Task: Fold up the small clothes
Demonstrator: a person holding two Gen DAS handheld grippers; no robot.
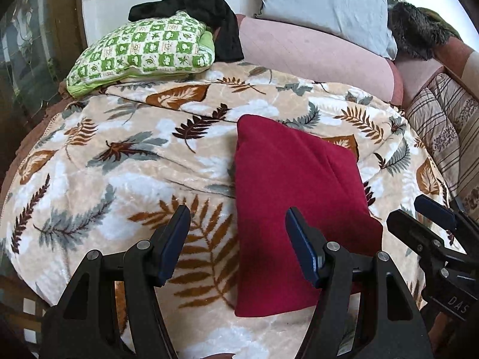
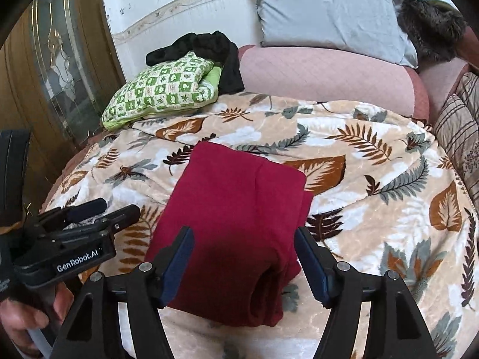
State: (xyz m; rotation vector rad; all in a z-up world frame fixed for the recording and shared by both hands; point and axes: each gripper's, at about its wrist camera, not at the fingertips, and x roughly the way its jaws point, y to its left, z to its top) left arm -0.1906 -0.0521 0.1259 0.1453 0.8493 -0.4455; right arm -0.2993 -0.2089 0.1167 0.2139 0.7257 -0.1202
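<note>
A dark red garment (image 1: 287,197) lies folded into a flat rectangle on the leaf-patterned blanket (image 1: 119,155); it also shows in the right wrist view (image 2: 236,218), with rolled layers at its near edge. My left gripper (image 1: 238,227) is open and empty, hovering over the garment's near left edge. My right gripper (image 2: 242,248) is open and empty, just above the garment's near end. Each gripper also shows in the other's view: the right one (image 1: 419,212) beside the garment's right edge, the left one (image 2: 116,208) at its left.
A green checked pillow (image 1: 143,51) with a black garment (image 1: 209,15) behind it lies at the back left. A pink bolster (image 1: 314,56), a grey pillow (image 1: 323,3) and a dark furry item (image 1: 416,33) sit at the back. A striped cushion (image 1: 443,125) is at the right. A wooden glass door (image 2: 60,68) stands left.
</note>
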